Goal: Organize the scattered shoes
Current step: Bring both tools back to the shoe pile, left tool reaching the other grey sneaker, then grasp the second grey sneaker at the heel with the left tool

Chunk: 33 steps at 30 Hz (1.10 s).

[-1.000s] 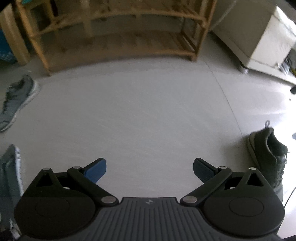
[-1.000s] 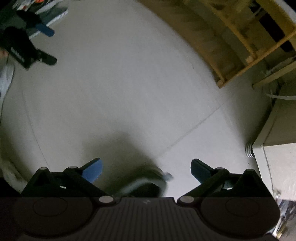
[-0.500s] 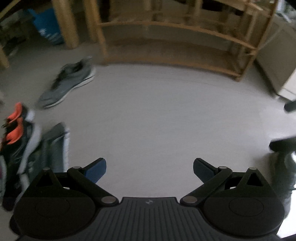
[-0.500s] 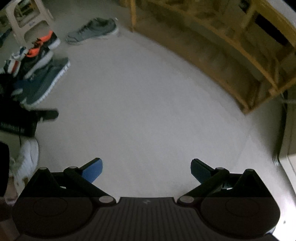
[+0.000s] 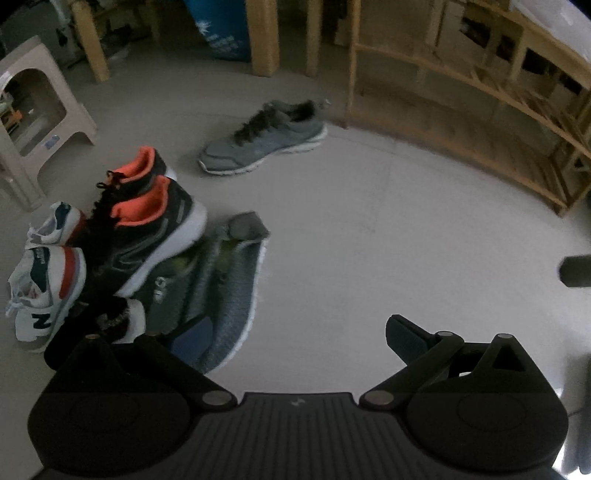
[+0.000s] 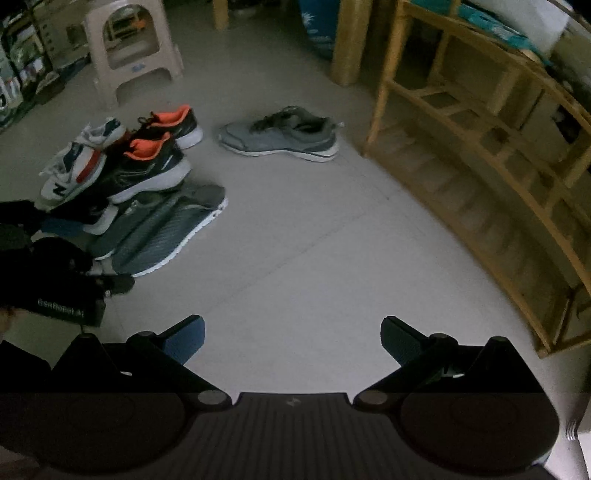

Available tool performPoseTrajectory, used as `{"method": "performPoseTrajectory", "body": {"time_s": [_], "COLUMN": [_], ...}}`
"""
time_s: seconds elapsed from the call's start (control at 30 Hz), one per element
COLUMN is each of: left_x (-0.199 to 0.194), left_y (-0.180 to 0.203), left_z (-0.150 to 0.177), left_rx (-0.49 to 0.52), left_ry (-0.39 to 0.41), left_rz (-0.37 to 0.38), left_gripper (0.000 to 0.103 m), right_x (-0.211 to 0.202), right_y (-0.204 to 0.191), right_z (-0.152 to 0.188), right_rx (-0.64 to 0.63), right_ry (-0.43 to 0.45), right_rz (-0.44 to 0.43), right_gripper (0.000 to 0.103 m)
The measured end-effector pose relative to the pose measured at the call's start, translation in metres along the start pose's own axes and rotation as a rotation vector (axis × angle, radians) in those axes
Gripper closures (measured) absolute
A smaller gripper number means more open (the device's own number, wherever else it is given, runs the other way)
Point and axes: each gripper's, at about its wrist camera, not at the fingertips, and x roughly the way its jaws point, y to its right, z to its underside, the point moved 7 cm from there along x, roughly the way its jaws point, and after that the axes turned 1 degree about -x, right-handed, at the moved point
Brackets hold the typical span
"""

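Several shoes lie in a heap on the pale floor at the left: a white sneaker with red and navy (image 5: 40,288) (image 6: 72,166), a black pair with orange collars (image 5: 147,221) (image 6: 147,162), and a blue-grey knit pair (image 5: 229,280) (image 6: 162,229). A lone grey trainer (image 5: 266,136) (image 6: 280,136) lies apart, near the wooden shoe rack (image 5: 480,110) (image 6: 480,129). My left gripper (image 5: 299,336) hangs open just right of the heap, its left fingertip over the knit shoe. My right gripper (image 6: 291,336) is open above bare floor. The left gripper (image 6: 74,254) also shows in the right wrist view.
A beige plastic stool (image 5: 33,110) (image 6: 133,55) stands behind the heap. Wooden posts (image 5: 262,37) and a blue box (image 5: 221,29) are at the back. Bare floor (image 5: 369,240) stretches between the heap and the rack.
Both cameras have swung left: the shoe heap and stool have come into view, and the rack has shifted to the right. Both grippers stay open and hold nothing.
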Motion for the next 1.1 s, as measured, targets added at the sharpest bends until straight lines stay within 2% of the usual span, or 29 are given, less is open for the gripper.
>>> {"method": "performPoseTrajectory", "body": {"time_s": [0.1,0.27,0.5,0.67,0.83,0.97,1.1], "left_x": [0.011,0.048,0.102,0.151,0.198,0.242,0.271], "left_y": [-0.006,-0.003,0.002,0.003,0.011,0.026,0.032], "left_z": [-0.017,-0.071,-0.146,-0.184,-0.22,-0.247,-0.261], "left_rx": [-0.001,0.001,0.005,-0.007,0.042,0.055,0.036], "left_ry": [0.021,0.072,0.139,0.145,0.161,0.159,0.144], "left_rz": [-0.001,0.003,0.013,0.041,0.054,0.09,0.096], "left_gripper": [0.002,0.002,0.002,0.002,0.002,0.002,0.002], "right_x": [0.0,-0.024,-0.033,-0.033,-0.03,-0.022,-0.009], "right_y": [-0.007,-0.01,0.003,0.017,0.024,0.028,0.039], "right_z": [-0.005,0.007,0.022,0.017,0.018,0.026,0.034], "right_rx": [-0.001,-0.043,0.007,0.011,-0.049,-0.073,-0.041], "right_ry": [0.013,0.065,0.021,0.013,0.022,-0.001,-0.025], "right_rz": [0.0,0.053,0.034,0.022,0.054,0.03,-0.001], "right_gripper": [0.0,0.0,0.0,0.0,0.0,0.0,0.0]}}
